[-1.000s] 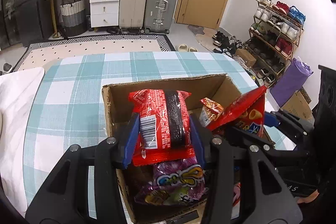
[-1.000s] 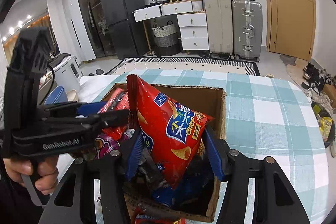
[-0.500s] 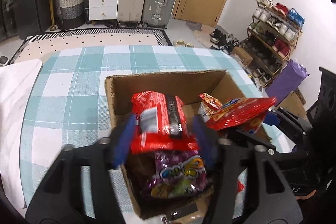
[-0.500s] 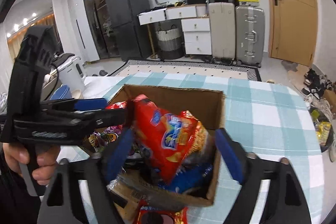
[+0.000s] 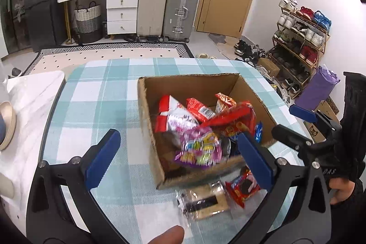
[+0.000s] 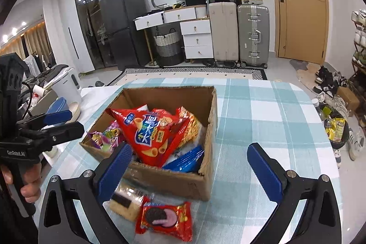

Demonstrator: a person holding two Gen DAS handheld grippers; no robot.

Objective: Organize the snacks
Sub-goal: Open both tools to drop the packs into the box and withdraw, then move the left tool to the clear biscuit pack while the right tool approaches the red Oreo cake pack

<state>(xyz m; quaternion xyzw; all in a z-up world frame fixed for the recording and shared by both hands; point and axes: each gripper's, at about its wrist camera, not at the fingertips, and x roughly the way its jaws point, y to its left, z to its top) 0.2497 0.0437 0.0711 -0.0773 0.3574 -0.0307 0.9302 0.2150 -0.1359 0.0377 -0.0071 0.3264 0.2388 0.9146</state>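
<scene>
An open cardboard box [image 5: 146, 120] [image 6: 212, 111] sits on the checked tablecloth, full of snack bags. A red chip bag [image 6: 148, 132] [image 5: 231, 122] lies on top, with a purple candy bag [image 5: 199, 150] [image 6: 109, 134] and a red-and-white pack [image 5: 171, 116] beside it. A red cookie pack [image 6: 164, 218] [image 5: 242, 186] and a beige cracker pack [image 6: 125, 202] [image 5: 205, 200] lie on the table in front of the box. My left gripper [image 5: 178, 157] is open and empty above the box's near left corner. My right gripper [image 6: 189, 168] is open and empty at the box's near edge.
The checked table [image 6: 263, 111] ends at a rounded edge on the right. A white cloth with bowls [image 5: 6, 122] lies at the left. Suitcases [image 6: 251, 33], drawers, a fridge and a shoe rack [image 5: 297, 38] stand beyond.
Both grippers opened and drew back. The left let go of the red-and-white pack and the right let go of the red chip bag; both now lie in the box.
</scene>
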